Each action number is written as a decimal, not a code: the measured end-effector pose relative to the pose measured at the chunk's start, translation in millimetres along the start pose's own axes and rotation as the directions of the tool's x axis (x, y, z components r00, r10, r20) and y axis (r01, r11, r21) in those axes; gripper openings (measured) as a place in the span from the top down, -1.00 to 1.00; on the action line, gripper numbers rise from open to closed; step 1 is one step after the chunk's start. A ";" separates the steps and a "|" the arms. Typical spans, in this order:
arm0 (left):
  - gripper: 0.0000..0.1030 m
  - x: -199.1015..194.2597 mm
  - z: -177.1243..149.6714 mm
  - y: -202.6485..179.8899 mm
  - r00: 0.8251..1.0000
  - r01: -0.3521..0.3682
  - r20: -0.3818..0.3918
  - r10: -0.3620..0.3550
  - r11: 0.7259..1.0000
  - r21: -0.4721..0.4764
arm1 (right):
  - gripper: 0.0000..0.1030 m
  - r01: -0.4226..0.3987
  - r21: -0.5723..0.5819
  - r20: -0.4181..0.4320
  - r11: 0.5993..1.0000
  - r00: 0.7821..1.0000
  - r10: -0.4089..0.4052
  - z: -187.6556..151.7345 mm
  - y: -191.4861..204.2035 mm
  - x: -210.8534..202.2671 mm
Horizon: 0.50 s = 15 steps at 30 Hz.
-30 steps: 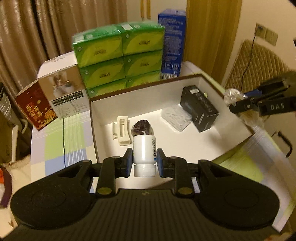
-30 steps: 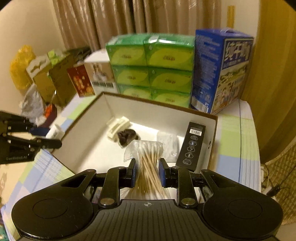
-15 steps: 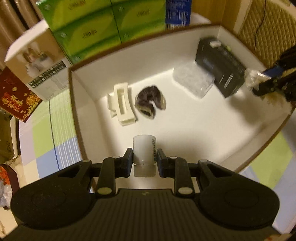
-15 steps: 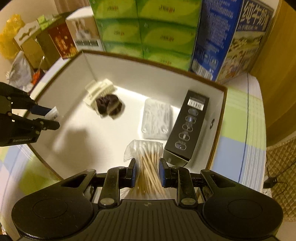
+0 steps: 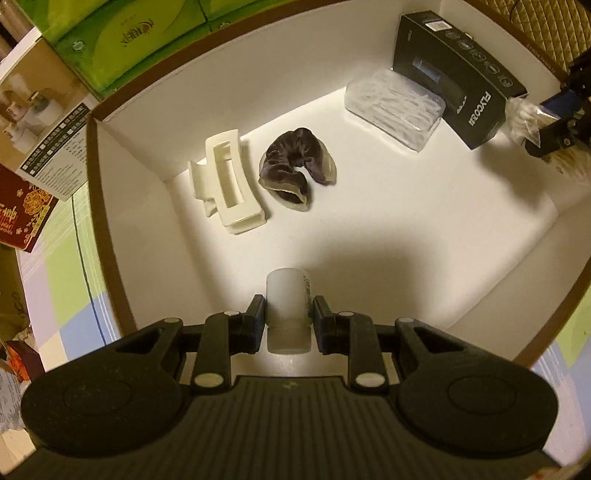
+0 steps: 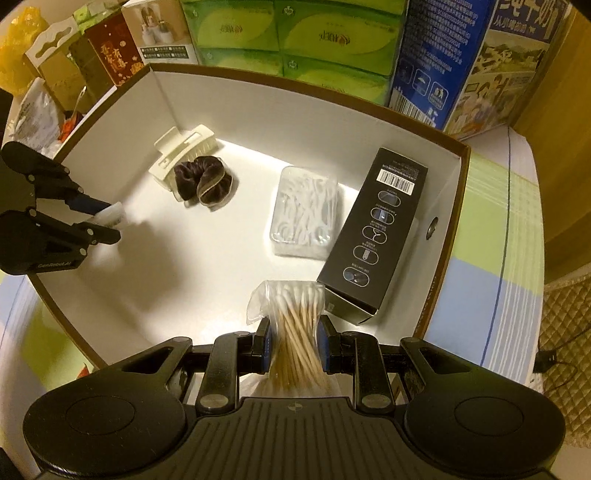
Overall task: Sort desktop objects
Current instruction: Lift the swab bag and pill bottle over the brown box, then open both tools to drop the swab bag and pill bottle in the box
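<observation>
My left gripper is shut on a small white bottle and points steeply down into the white cardboard box, near its front left. My right gripper is shut on a clear bag of cotton swabs, low over the box's front right, beside a black carton. On the box floor lie a cream hair claw, a dark scrunchie and a clear case of floss picks. The right wrist view shows the left gripper with the bottle at the left wall.
Green tissue packs and a blue milk carton stand behind the box. Small boxes and bags crowd the far left. The checked tablecloth shows to the right of the box. Bare white floor lies in the box's middle.
Both grippers have sunk and tipped downward into the box, each keeping its load. The bottle and the swab bag now hang closer to the box floor.
</observation>
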State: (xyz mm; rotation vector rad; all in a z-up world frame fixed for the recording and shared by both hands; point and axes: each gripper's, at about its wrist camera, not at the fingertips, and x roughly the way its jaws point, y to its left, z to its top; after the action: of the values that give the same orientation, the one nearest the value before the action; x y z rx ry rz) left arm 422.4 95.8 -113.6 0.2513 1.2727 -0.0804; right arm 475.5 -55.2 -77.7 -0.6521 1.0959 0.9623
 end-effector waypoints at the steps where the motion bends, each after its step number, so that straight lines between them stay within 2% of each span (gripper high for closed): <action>1: 0.56 1.1 0.5 -0.5 1.000 0.000 -0.001 0.000 1.000 0.007 | 0.58 0.000 -0.003 -0.002 1.000 1.000 0.000 0.2 0.0 0.6; 8: 0.56 2.6 1.3 0.1 1.000 0.002 0.001 -0.002 1.000 0.010 | 0.58 -0.005 -0.029 -0.017 1.000 1.000 0.005 1.3 0.8 3.2; 15: 0.44 0.0 -1.7 -3.1 1.000 -0.008 0.011 0.008 1.000 0.021 | 0.58 -0.004 -0.059 -0.031 0.998 1.000 0.002 -0.8 7.5 9.4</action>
State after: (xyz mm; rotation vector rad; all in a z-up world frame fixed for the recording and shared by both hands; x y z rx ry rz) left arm 420.2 93.2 -114.5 0.2736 1.2605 -0.0883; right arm 469.9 -49.6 -86.7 -0.7160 1.0992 0.9928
